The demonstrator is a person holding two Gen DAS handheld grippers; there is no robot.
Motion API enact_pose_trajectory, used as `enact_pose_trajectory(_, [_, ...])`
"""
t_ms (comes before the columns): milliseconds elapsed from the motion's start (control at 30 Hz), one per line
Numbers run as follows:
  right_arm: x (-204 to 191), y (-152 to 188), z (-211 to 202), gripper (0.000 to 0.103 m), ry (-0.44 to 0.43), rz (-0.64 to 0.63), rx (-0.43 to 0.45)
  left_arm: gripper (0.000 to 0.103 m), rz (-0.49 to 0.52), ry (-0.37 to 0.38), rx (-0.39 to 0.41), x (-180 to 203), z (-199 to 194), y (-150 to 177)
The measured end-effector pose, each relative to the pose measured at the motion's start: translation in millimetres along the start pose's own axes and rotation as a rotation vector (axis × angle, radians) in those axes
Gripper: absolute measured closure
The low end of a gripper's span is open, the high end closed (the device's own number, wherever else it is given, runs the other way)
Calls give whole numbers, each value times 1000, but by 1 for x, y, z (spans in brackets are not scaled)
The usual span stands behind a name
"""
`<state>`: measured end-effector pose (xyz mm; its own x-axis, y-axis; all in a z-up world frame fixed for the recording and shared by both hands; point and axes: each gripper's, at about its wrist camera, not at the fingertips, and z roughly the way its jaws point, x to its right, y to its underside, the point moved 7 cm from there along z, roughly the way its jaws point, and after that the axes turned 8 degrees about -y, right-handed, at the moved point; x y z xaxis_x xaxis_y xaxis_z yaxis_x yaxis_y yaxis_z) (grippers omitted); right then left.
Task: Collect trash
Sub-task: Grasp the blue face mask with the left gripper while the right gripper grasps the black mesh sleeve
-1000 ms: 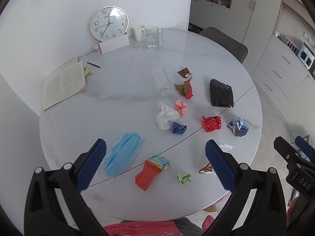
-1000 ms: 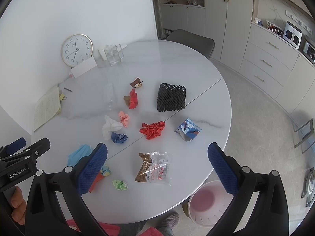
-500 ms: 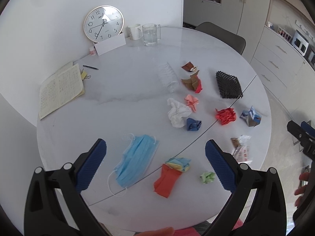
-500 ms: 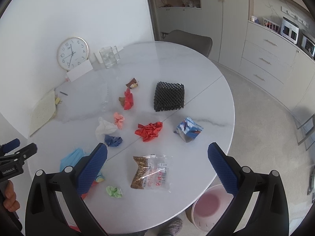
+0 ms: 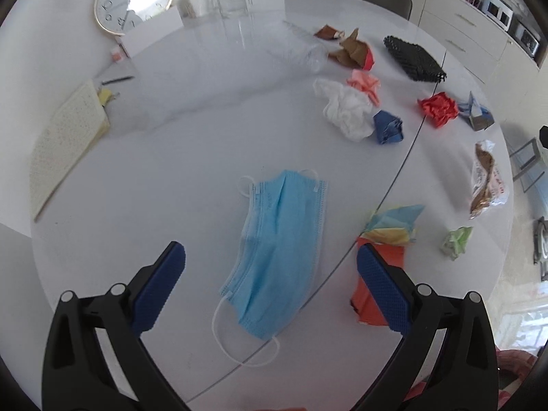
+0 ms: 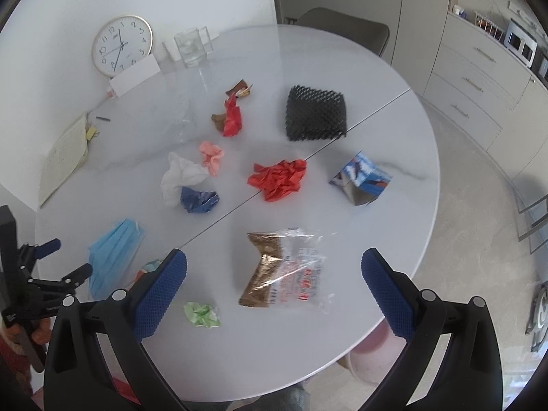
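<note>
Tabletop face mask [image 5: 279, 257] between spread jaws

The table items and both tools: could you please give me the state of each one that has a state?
left tool: open, empty, above the mask
right tool: open, empty, above the snack bag
blue face mask: flat, unfolded
snack bag: crumpled, lying flat
clear plastic bottle: on its side
notebook: open
glass pitcher: upright
red paper: crumpled

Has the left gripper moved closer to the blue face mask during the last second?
Yes. The left gripper moved down toward the table; the mask now lies between its open jaws.
</note>
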<state>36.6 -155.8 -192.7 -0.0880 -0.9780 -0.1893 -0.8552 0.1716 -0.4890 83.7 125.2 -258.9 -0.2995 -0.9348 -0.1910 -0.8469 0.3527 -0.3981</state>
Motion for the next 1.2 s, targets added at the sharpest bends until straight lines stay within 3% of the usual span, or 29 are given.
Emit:
enact_pose_trajectory(133, [-7,0,14,2,24,15,-27,8,21,40,-36,-2,31,-2])
enact_pose_trajectory(200, [-9,-1,18,2,29,34,-30,13,33,55,-61,-2,44,-1])
enact_pose_trajectory(333, [-10,-3,23,2,27,80,-30,49,71,84,-144,-1,72,6])
enact_pose_trajectory(400, [-10,-5,26,2,29,96,-32,58,55,97,-132,-4,73,4])
enact_pose_trajectory(467, [-10,-8,28,2,28,103,-37,80,52,98,-139,-5,73,3])
enact_pose_trajectory(500, [-8,-10,30,2,29,108,-39,82,47,106,-147,-6,72,2])
enact_pose_trajectory(700, [4,-42,46,2,42,102,-46,85,-42,128,-68,-8,34,-34])
enact_pose_trajectory(867, [25,-89,71,2,55,78,-39,85,-71,168,3,12,1,-90])
enact_pose_trajectory(1000, [58,-139,109,2,70,86,-54,85,-91,187,30,46,-4,-141])
enact_pose_trajectory(1200, [120,-189,166,2,59,133,-117,85,-55,137,58,104,6,-206])
